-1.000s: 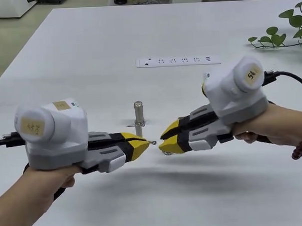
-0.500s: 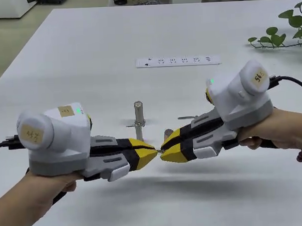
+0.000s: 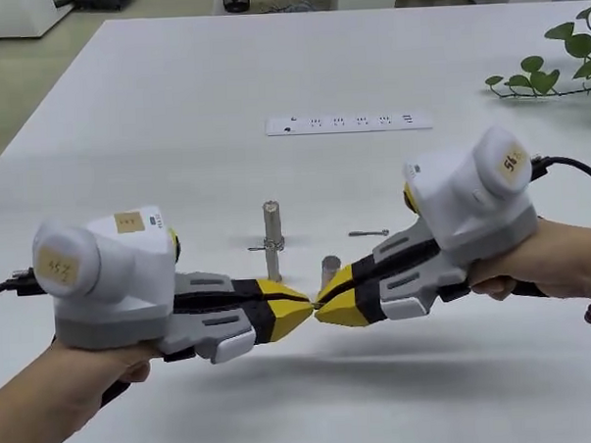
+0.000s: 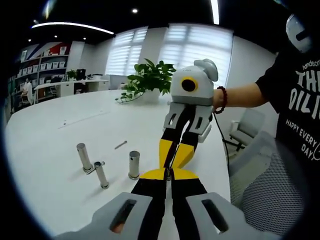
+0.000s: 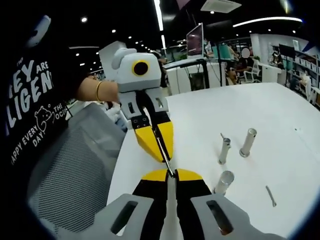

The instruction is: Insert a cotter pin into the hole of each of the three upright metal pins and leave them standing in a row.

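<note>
Closing in since a second ago, left gripper point(image 3: 301, 308) and right gripper point(image 3: 323, 301) meet tip to tip over the table's point(image 3: 173, 109) middle, both pinching one cotter pin point(image 5: 164, 155), probably a handover before insertion, which the right gripper view bares as a thin rod while the left gripper view shows three metal pins point(image 4: 134, 165) upright just beside.

Bright, even light fills the head view; the left gripper point(image 3: 301, 308) and right gripper point(image 3: 321, 303) cast a soft, broad shadow on the white table point(image 3: 173, 109) low in frame. Both gripper views bow at their edges; windows point(image 4: 192, 45) and ceiling strips point(image 5: 159, 15) glare, and the far background seems slightly soft.
</note>
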`<state>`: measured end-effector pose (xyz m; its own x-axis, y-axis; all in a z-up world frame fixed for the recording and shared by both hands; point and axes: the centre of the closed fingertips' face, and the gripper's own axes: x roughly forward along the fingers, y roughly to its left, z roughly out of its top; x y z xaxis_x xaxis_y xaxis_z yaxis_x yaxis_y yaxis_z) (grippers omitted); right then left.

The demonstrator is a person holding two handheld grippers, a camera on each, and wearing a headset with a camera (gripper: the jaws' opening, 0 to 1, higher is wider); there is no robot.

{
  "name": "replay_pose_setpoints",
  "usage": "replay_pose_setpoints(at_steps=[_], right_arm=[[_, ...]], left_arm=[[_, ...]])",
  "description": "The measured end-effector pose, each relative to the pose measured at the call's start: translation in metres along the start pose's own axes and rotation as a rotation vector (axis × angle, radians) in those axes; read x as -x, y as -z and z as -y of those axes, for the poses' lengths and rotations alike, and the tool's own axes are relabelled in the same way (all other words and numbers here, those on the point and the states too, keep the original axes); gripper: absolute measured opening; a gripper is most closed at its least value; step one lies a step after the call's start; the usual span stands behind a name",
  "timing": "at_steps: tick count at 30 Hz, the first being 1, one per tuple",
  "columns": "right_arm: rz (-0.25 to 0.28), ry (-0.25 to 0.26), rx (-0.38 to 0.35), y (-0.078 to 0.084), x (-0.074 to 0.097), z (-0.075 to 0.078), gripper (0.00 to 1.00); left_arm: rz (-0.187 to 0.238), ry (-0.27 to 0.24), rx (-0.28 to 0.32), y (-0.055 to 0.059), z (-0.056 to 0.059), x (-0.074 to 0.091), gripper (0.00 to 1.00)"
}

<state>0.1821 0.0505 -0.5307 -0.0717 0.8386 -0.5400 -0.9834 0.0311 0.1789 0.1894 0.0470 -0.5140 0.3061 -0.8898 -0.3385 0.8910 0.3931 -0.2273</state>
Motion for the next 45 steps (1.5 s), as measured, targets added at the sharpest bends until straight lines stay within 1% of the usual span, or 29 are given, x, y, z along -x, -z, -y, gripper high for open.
replay_pose_setpoints(at_steps=[2,4,7,11,12,13,15,16,19,24,25,26,27,29,30,31,32,34,35,36,41,43,45], right_arm=[[-0.001,-0.002,0.022,0.000,0.001,-0.001,0.00],[-0.013,-0.009,0.061,0.000,0.002,-0.003,0.00],[-0.028,-0.001,0.101,0.001,0.002,-0.003,0.00],[-0.055,0.007,0.160,0.003,0.002,-0.001,0.00],[-0.067,0.006,0.198,0.004,0.003,-0.001,0.00],[-0.075,0.010,0.207,0.006,0.003,-0.001,0.00],[-0.085,0.013,0.218,0.007,0.002,0.000,0.00],[-0.087,0.015,0.223,0.007,0.002,0.001,0.00],[-0.092,0.030,0.231,0.008,0.004,0.005,0.00],[-0.097,0.054,0.236,0.009,0.009,0.011,0.00],[-0.102,0.064,0.240,0.009,0.011,0.013,0.00],[-0.107,0.072,0.243,0.010,0.013,0.015,0.00],[-0.110,0.078,0.245,0.010,0.015,0.017,0.00],[-0.115,0.085,0.245,0.011,0.018,0.019,0.00],[-0.118,0.089,0.244,0.012,0.019,0.020,0.00],[-0.125,0.095,0.245,0.014,0.021,0.021,0.00],[-0.131,0.099,0.247,0.015,0.022,0.023,0.00],[-0.144,0.107,0.251,0.018,0.025,0.025,0.00],[-0.150,0.109,0.256,0.019,0.026,0.025,0.00],[-0.153,0.111,0.256,0.020,0.027,0.026,0.00],[-0.173,0.134,0.267,0.023,0.034,0.032,0.00],[-0.180,0.146,0.272,0.024,0.037,0.034,0.00],[-0.203,0.155,0.286,0.027,0.041,0.037,0.00]], left_arm=[[0.002,0.003,0.005,0.000,0.001,0.000,0.00],[0.004,0.010,0.016,0.000,0.002,0.000,0.00],[0.001,0.007,0.018,0.001,0.002,-0.001,0.00],[-0.004,-0.006,-0.003,0.002,0.003,-0.003,0.00],[-0.010,-0.019,-0.010,0.003,0.001,-0.003,0.01],[-0.017,-0.031,-0.019,0.004,-0.001,-0.004,0.02],[-0.025,-0.042,-0.026,0.005,-0.002,-0.005,0.03],[-0.029,-0.055,-0.042,0.007,-0.004,-0.004,0.03],[-0.035,-0.068,-0.052,0.008,-0.006,-0.005,0.05],[-0.046,-0.098,-0.074,0.011,-0.010,-0.005,0.17],[-0.051,-0.114,-0.085,0.012,-0.012,-0.006,0.18],[-0.050,-0.117,-0.087,0.013,-0.012,-0.006,0.19],[-0.048,-0.127,-0.088,0.013,-0.014,-0.007,0.21],[-0.029,-0.146,-0.088,0.011,-0.016,-0.008,0.22],[-0.018,-0.161,-0.087,0.010,-0.017,-0.009,0.23],[-0.005,-0.193,-0.097,0.008,-0.021,-0.010,0.24],[-0.002,-0.202,-0.104,0.007,-0.021,-0.011,0.25],[0.019,-0.219,-0.119,0.004,-0.021,-0.013,0.26],[0.032,-0.234,-0.118,0.002,-0.021,-0.014,0.26],[0.036,-0.241,-0.118,0.002,-0.022,-0.015,0.26],[0.035,-0.297,-0.135,0.001,-0.030,-0.021,0.28],[0.024,-0.322,-0.140,0.003,-0.034,-0.023,0.28],[0.013,-0.343,-0.136,0.006,-0.038,-0.025,0.29]])
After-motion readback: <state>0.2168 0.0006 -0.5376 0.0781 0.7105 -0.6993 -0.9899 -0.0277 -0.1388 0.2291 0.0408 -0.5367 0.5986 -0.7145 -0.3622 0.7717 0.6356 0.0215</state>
